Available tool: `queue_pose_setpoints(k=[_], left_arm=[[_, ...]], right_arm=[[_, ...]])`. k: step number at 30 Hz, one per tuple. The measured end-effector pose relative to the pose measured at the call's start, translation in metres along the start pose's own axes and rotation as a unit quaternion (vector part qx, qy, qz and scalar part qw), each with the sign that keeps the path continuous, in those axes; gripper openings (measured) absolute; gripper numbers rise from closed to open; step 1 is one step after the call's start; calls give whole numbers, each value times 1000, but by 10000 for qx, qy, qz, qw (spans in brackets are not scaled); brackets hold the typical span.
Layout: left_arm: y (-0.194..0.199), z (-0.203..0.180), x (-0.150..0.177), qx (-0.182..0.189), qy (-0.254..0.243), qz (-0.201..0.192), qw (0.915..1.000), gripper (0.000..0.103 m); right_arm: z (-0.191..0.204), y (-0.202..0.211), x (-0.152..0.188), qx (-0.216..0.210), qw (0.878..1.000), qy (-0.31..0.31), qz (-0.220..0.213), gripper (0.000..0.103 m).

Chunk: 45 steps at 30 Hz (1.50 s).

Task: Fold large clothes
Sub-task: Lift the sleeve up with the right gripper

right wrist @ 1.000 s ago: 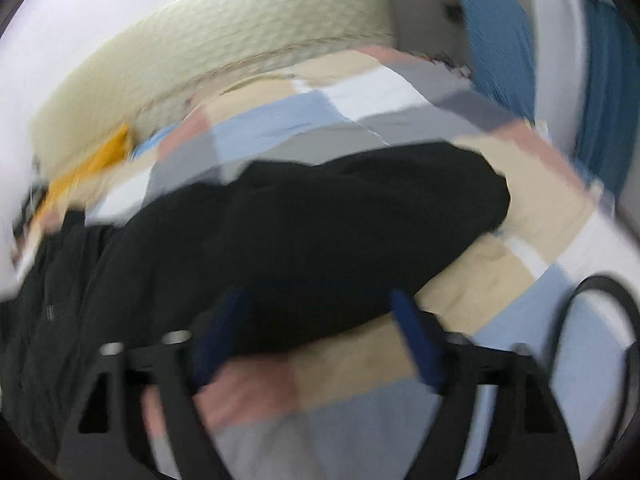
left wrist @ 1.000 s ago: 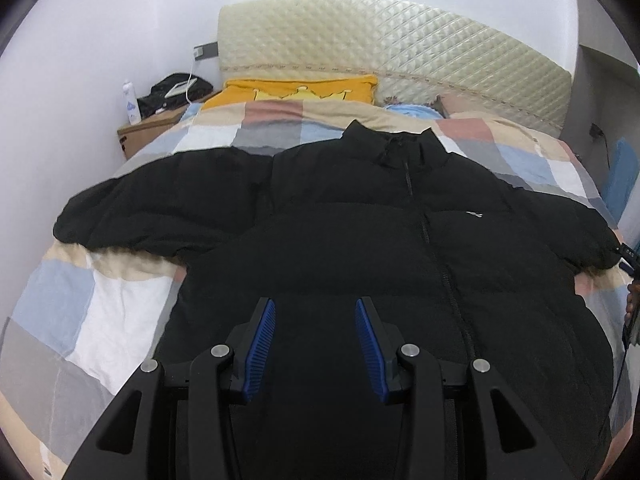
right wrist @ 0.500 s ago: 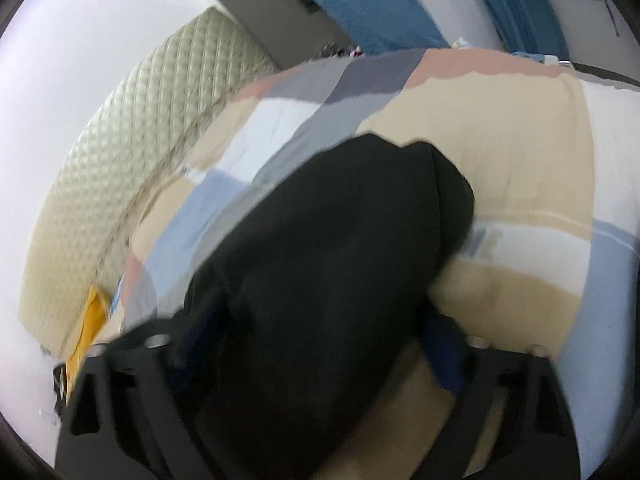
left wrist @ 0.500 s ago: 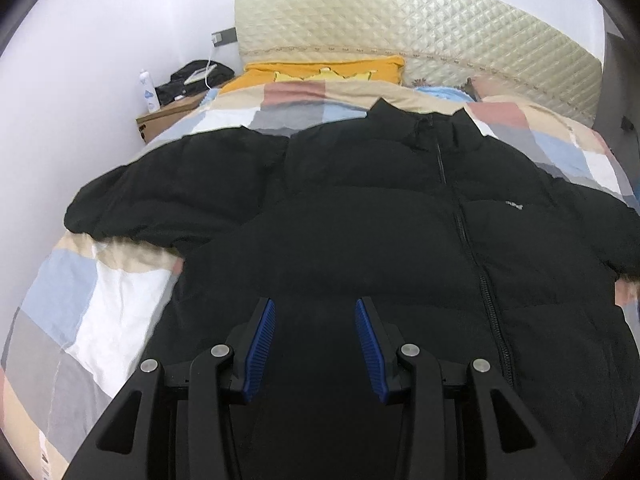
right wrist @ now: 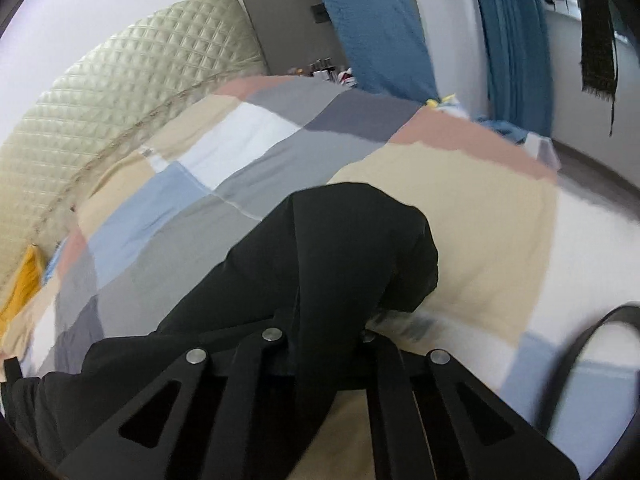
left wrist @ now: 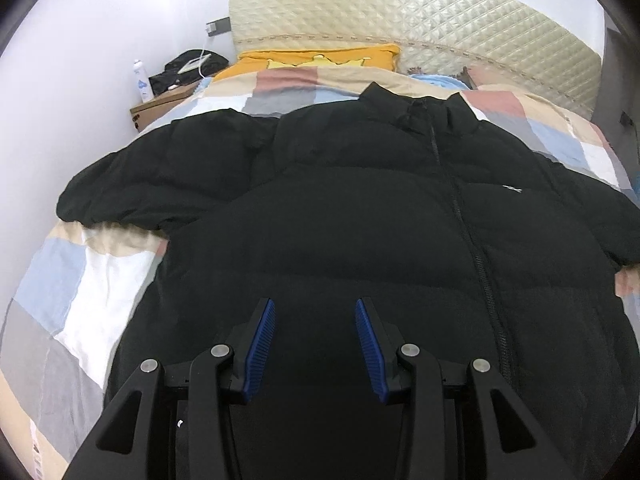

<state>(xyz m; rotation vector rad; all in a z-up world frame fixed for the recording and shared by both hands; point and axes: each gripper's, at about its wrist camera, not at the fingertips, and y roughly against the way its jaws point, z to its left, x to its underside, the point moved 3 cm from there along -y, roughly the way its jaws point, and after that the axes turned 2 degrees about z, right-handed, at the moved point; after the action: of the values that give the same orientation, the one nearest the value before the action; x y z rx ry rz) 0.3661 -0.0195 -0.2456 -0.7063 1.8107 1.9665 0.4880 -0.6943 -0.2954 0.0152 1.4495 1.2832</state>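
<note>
A black puffer jacket (left wrist: 360,200) lies front up and zipped on the patchwork quilt (left wrist: 92,280), collar toward the headboard, one sleeve (left wrist: 152,176) stretched out to the left. My left gripper (left wrist: 316,320) hovers over the jacket's lower body, open, its blue pads (left wrist: 262,340) apart with no cloth pinched between them. In the right wrist view the jacket's other sleeve (right wrist: 340,248) bunches over my right gripper (right wrist: 328,320). Its jaws are closed together on the sleeve cloth near the cuff, and the fingertips are buried under the fabric.
A quilted headboard (left wrist: 400,12) and a yellow pillow (left wrist: 320,58) are at the far end. A cardboard box (left wrist: 160,108) with a bottle (left wrist: 142,84) and a black bag (left wrist: 188,66) stands at the left wall. Blue fabric (right wrist: 376,40), a blue curtain (right wrist: 512,40) and a black strap (right wrist: 592,340) border the bed's right side.
My right gripper slid along the sleeve toward its cuff, rolled, and its wide jaws closed on the cloth. The left gripper sank a little closer to the jacket, jaws unchanged.
</note>
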Motion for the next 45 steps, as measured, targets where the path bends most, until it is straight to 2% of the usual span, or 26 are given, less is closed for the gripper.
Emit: queue_pose_setpoints(k=[5, 12, 16, 20, 26, 29, 36, 39, 45], left_arm=[[17, 3, -2, 153, 21, -106, 9998, 42], [45, 10, -4, 555, 180, -75, 9983, 42], [69, 10, -3, 517, 17, -334, 9981, 42], [83, 13, 0, 609, 72, -424, 9972, 42], [89, 25, 10, 1162, 283, -99, 9928, 42], [91, 38, 14, 1183, 410, -144, 9920, 42], [89, 69, 16, 825, 456, -343, 9950, 42], [81, 79, 19, 874, 508, -251, 9946, 42], [84, 98, 17, 1115, 678, -357, 9908, 42]], right_arm=[[0, 37, -15, 29, 9999, -6, -160, 5], [24, 106, -44, -251, 9981, 196, -527, 5], [58, 164, -60, -609, 9932, 463, -875, 5], [100, 224, -70, -1065, 9838, 782, -1211, 5], [150, 291, -69, -1524, 9737, 887, -1446, 5], [173, 318, -64, -1594, 9690, 1051, -1571, 5], [239, 374, -29, -1803, 9499, 1758, -1853, 5], [266, 397, -10, -2022, 9413, 1907, -1916, 5], [331, 427, 39, -2218, 9218, 2488, -1981, 5]])
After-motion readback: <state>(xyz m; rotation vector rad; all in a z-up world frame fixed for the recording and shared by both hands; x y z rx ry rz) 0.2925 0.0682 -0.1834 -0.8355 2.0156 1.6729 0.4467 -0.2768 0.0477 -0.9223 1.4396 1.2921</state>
